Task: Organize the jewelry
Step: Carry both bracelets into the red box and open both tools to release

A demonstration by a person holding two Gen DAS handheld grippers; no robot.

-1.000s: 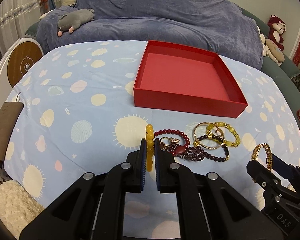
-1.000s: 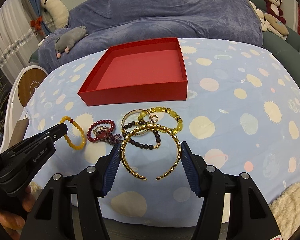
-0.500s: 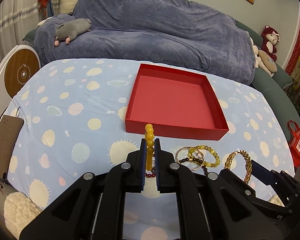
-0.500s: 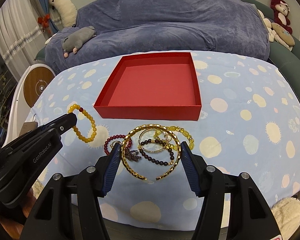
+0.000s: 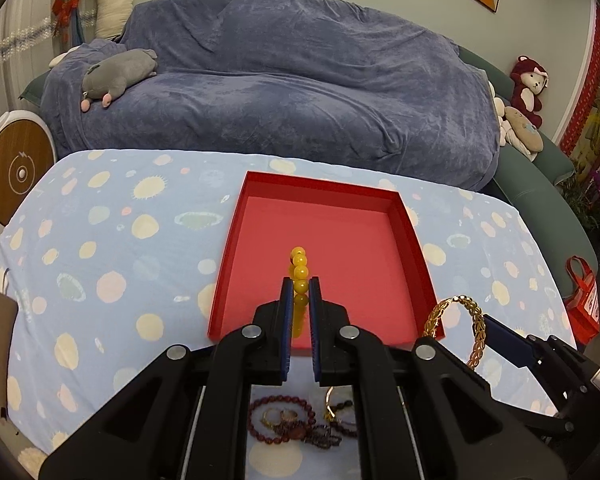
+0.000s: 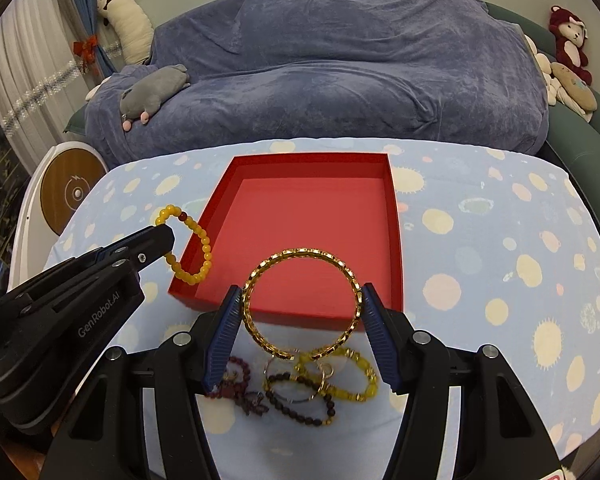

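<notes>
My left gripper (image 5: 298, 286) is shut on a yellow bead bracelet (image 5: 299, 270) and holds it over the near part of the open red box (image 5: 320, 188). In the right wrist view the bracelet (image 6: 198, 236) hangs at the box's near left corner (image 6: 216, 216). My right gripper (image 6: 302, 300) is shut on a gold open bangle (image 6: 300, 254), held above the box's near wall. The bangle also shows in the left wrist view (image 5: 476, 320). Several bracelets (image 6: 312, 380) lie on the cloth below my grippers.
The table carries a light blue spotted cloth (image 5: 100, 240). A sofa under a blue cover (image 5: 300, 80) stands behind it with a grey plush toy (image 5: 116, 72). A round white and wood device (image 5: 12, 168) is at the left edge. A red bag (image 5: 582, 300) stands at the right.
Both grippers have lifted and moved forward from the jewelry pile to the red box, each carrying its bracelet. The pile now lies beneath and behind the fingertips.
</notes>
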